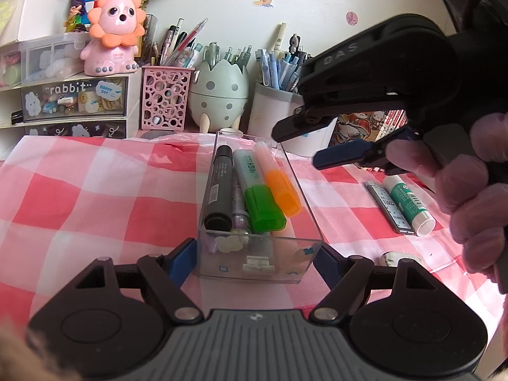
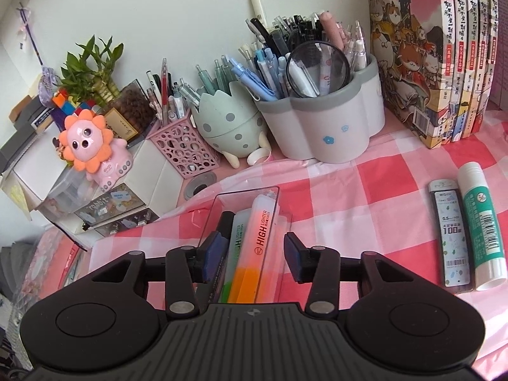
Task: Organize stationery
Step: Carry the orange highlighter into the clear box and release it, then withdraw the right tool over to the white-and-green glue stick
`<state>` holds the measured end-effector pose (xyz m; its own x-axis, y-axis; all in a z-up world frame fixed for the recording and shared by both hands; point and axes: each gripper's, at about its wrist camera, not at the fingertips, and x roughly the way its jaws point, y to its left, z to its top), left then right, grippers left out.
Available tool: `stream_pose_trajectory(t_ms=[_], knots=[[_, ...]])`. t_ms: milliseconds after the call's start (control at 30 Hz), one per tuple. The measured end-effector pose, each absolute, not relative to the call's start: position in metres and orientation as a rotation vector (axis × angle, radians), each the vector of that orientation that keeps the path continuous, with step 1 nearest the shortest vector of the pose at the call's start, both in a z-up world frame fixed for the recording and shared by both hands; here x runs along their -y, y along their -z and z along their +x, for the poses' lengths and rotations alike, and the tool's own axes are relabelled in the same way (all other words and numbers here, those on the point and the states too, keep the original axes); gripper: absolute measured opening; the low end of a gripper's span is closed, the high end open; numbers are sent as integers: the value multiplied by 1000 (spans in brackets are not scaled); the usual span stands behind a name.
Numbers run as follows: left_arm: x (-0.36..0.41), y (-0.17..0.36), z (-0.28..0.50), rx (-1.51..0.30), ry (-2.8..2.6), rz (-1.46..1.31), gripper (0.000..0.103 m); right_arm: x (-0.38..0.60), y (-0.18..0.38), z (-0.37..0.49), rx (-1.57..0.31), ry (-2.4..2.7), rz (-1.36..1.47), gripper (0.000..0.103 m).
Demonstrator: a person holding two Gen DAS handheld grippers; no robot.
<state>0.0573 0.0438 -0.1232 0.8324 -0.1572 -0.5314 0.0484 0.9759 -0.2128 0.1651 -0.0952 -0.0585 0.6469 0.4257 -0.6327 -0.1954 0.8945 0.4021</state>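
The left gripper (image 1: 255, 258) clamps the near end of the clear plastic tray (image 1: 304, 190) on the pink checked worktop (image 1: 95, 197). The right gripper (image 2: 250, 255) hangs above, parted and empty. The tray holds one black marker (image 1: 219, 187), one green highlighter (image 1: 258, 193) and one orange highlighter (image 1: 279, 184).

The clear plastic box (image 1: 258, 254) is viewed close and low, lengthwise, from the left wrist toward the wall. From the right wrist it (image 2: 222, 209) is viewed steeply from above; the glue stick (image 1: 408, 204) (image 2: 481, 225) is shared.
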Motion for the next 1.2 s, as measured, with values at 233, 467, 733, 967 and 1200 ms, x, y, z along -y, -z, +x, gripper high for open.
stream_pose_trajectory(t_ms=[233,467,733,967,1200], knots=[[-44,123,57,-578,110,-194,52,111,55,157,-767,-334,286,57],[-44,123,57,-578,110,-194,52,127,55,144,-750,-317,242,67],[-44,123,57,-578,110,-195,52,153,55,123,-695,-251,169,76],[-44,123,57,-578,110,-195,52,178,59,111,-672,-202,106,80],[-44,123,57,-578,110,-194,52,203,70,107,-675,-142,97,80]])
